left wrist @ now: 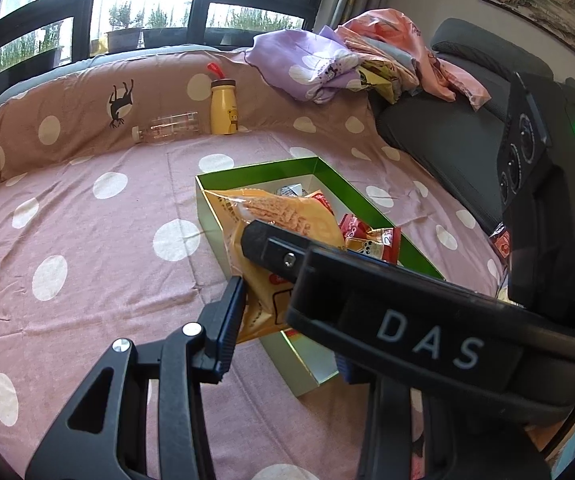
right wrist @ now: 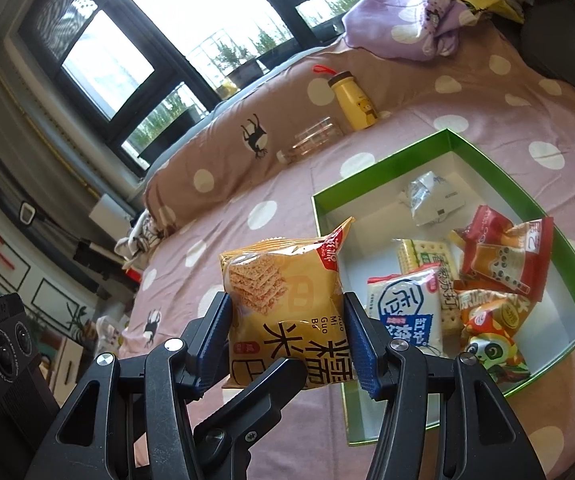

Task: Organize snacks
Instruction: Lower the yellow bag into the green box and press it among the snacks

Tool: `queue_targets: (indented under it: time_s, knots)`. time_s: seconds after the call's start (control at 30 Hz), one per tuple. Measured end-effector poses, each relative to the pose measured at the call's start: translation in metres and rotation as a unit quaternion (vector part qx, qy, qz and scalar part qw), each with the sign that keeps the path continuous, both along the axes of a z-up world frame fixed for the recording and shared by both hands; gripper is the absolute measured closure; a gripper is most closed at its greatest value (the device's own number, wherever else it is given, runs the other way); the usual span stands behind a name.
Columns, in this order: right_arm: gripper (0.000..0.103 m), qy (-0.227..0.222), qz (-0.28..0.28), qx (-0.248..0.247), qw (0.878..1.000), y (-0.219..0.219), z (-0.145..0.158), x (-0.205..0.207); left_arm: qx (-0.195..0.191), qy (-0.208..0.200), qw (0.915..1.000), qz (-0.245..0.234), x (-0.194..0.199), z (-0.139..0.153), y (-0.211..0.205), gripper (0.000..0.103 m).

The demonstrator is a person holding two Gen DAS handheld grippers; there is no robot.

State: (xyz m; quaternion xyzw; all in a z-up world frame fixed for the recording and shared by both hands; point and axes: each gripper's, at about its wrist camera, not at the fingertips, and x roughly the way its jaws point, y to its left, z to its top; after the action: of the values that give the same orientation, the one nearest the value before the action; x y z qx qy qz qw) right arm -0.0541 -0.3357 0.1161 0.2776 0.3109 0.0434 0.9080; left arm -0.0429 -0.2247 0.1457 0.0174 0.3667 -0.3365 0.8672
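Observation:
An orange rice-cracker packet (right wrist: pixel 283 276) (left wrist: pixel 287 208) hangs above the near left part of a green-rimmed open box (right wrist: pixel 387 168) (left wrist: pixel 255 168) on the dotted pink bedsheet. My right gripper (right wrist: pixel 287 312) is shut on the packet's two sides. My left gripper (left wrist: pixel 283 320) holds the packet's lower end: one pad (left wrist: pixel 233 320) presses its edge, and the other finger is hidden behind the right gripper's body. One of its black fingers (right wrist: pixel 267 380) crosses the packet's bottom in the right wrist view. Several snacks lie in the box, among them a red milk-tea packet (right wrist: pixel 503 264) and a white packet (right wrist: pixel 407 308).
A yellow bottle (left wrist: pixel 223 106) stands against the brown dotted bolster, with a clear plastic bottle (left wrist: pixel 167 126) lying beside it. Crumpled clothes (left wrist: pixel 327 60) are piled at the back right. A dark seat (left wrist: pixel 447 132) borders the bed on the right. Bare sheet spreads left of the box.

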Motion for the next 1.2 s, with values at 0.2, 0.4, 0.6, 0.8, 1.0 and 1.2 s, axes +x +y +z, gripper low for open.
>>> queue_targets:
  time_s: [0.2,0.4,0.6,0.8,1.0,1.2]
  knots:
    - [0.045,0.002,-0.014,0.012,1.0,-0.013,-0.003,-0.002,0.004,0.001,0.9999,-0.011,0.001,-0.001,-0.012,0.064]
    - [0.045,0.005,-0.024,0.019,0.999,-0.021,-0.005,-0.004,0.006,0.003,0.9998,-0.02,0.002,-0.002,-0.02,0.064]
    - [0.045,0.006,-0.036,0.027,0.999,-0.029,-0.007,-0.006,0.011,0.005,0.9995,-0.03,0.005,-0.003,-0.03,0.064]
    - [0.045,0.009,-0.046,0.038,0.998,-0.038,-0.01,-0.007,0.016,0.007,0.9991,-0.038,0.007,-0.004,-0.038,0.064]
    - [0.045,0.012,-0.055,0.044,0.997,-0.043,-0.012,-0.007,0.019,0.011,0.9988,-0.045,0.008,-0.005,-0.045,0.064]
    - [0.045,0.016,-0.064,0.048,0.997,-0.047,-0.014,-0.007,0.019,0.013,0.9985,-0.051,0.01,-0.008,-0.049,0.064]
